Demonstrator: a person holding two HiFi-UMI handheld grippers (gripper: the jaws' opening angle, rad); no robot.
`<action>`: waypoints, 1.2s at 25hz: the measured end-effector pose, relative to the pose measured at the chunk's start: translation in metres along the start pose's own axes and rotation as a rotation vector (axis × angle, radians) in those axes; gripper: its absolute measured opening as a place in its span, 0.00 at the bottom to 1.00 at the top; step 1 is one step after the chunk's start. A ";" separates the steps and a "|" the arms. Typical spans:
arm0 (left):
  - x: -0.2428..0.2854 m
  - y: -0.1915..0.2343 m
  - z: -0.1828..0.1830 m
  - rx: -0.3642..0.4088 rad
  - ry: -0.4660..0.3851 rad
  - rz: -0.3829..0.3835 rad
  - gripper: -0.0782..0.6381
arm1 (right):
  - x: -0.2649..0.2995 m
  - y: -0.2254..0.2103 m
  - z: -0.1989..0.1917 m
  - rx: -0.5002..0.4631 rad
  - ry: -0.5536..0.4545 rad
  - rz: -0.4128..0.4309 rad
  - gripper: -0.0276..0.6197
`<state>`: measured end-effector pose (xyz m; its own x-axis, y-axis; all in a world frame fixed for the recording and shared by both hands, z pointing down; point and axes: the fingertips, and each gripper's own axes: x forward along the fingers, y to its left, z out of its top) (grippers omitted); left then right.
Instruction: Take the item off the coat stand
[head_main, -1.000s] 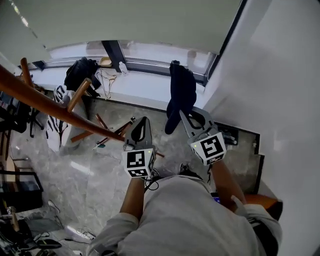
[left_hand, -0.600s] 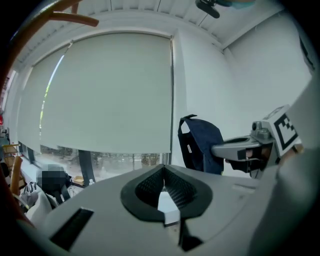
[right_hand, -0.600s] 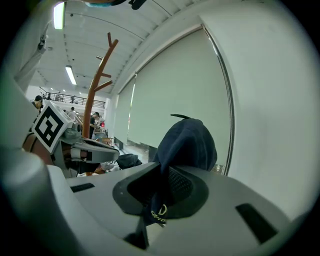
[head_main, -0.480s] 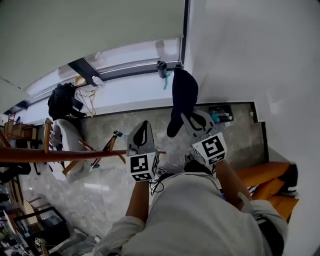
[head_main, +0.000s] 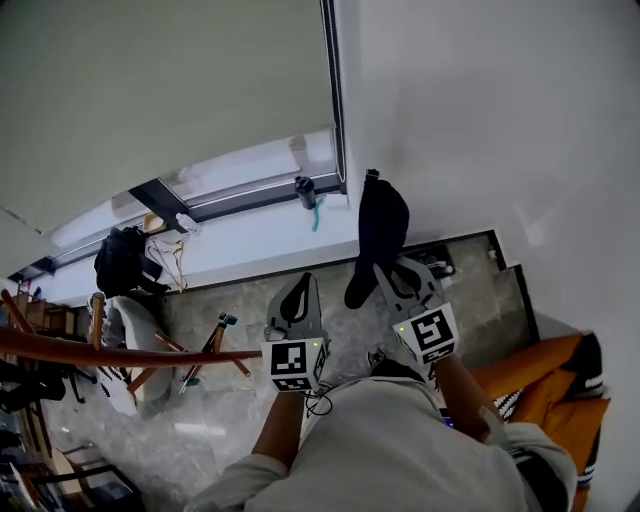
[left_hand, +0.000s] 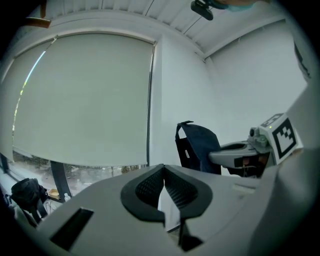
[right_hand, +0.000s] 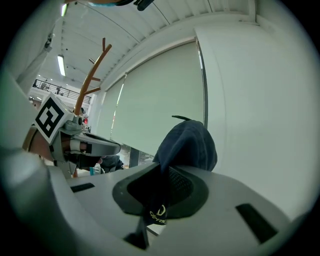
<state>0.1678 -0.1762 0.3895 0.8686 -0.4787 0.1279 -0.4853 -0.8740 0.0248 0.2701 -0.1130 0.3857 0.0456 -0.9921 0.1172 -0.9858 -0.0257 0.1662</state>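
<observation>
A dark navy cap (head_main: 382, 225) hangs from my right gripper (head_main: 393, 272), which is shut on its edge; in the right gripper view the cap (right_hand: 189, 144) bulges up out of the closed jaws of that gripper (right_hand: 161, 172). The wooden coat stand (head_main: 110, 352) reaches in from the left, well apart from the cap. It also shows far off in the right gripper view, coat stand (right_hand: 92, 75). My left gripper (head_main: 298, 298) is held beside the right one, shut with nothing in it (left_hand: 164, 171). From there the cap (left_hand: 199, 147) appears to the right.
A white wall (head_main: 500, 130) stands close on the right, a roller blind (head_main: 160, 90) and window sill ahead. A black backpack (head_main: 120, 265) and a bottle (head_main: 305, 190) rest on the sill. An orange seat (head_main: 545, 385) is at lower right.
The view has swung right toward the wall. The coat stand has slid to the lower left of the picture, farther from the cap. Both grippers keep their hold and spacing.
</observation>
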 end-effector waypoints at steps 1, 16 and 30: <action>0.002 -0.001 0.003 -0.001 -0.004 -0.003 0.12 | -0.003 -0.003 0.002 -0.004 -0.003 -0.007 0.08; 0.013 -0.014 0.019 0.019 -0.033 -0.008 0.12 | -0.015 -0.022 0.013 -0.010 -0.048 -0.034 0.08; 0.017 -0.020 0.014 0.022 -0.013 0.008 0.12 | -0.013 -0.026 0.009 -0.004 -0.050 -0.009 0.08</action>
<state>0.1941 -0.1678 0.3777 0.8658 -0.4870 0.1150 -0.4904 -0.8715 0.0018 0.2938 -0.1010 0.3706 0.0462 -0.9967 0.0666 -0.9846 -0.0342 0.1713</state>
